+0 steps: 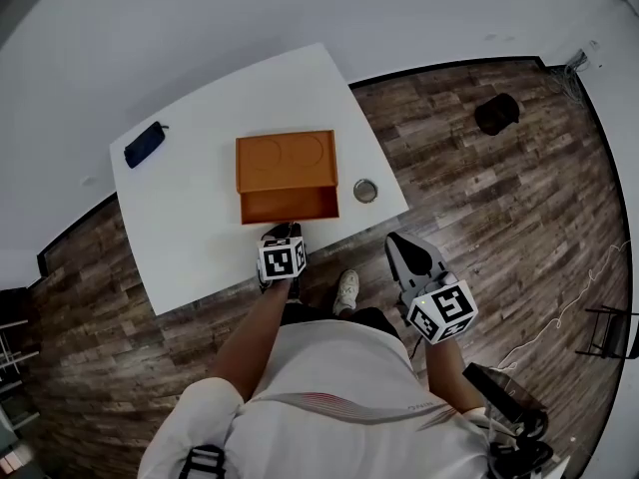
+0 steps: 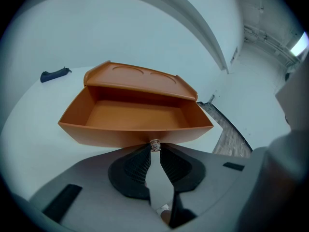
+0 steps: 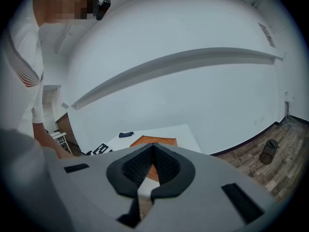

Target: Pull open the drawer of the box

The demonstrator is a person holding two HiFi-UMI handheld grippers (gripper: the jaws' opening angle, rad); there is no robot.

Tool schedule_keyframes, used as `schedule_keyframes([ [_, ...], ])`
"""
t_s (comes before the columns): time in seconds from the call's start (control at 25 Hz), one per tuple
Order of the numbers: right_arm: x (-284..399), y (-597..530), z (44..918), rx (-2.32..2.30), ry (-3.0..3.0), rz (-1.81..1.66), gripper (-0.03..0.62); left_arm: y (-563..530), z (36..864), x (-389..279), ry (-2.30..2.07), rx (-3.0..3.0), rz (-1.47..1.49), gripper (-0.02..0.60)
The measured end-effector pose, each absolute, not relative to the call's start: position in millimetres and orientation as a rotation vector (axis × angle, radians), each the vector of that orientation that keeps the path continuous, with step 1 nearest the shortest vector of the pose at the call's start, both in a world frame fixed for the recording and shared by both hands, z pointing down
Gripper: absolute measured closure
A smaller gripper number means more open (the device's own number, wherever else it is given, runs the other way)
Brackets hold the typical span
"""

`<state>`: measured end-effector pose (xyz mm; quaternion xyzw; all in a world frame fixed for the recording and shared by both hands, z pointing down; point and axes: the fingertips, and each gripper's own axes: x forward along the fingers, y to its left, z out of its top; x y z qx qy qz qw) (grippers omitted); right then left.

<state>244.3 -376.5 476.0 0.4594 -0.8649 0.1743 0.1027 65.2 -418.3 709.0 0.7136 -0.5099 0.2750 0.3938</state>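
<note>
**White table (image 1: pixel 190 252), drawer partly out: pull it straight**

The orange box (image 1: pixel 286 158) sits mid-table, its drawer (image 1: pixel 290 206) standing out of the box's near side, toward me. My left gripper (image 2: pixel 154 150) pinches the small knob (image 2: pixel 154 144) on the drawer front, jaws narrow around it. I'd pull level and straight away from the box, gently, lest it slide. My right gripper (image 3: pixel 153 148), closed and empty, hangs right of the box.

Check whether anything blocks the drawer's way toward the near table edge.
Nothing visible does. The left gripper grips the knob of the drawer; the table before it is bare, and the round tin sits off to its right.
</note>
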Motion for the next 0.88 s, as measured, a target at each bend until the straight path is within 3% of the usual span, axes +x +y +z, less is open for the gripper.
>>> schedule_keyframes([
  [0.88,239.3,-371.9,476.0,1.325,-2.579,0.504,0.595,-397.3,714.7,64.9,-1.287,1.814,0.686,0.508],
])
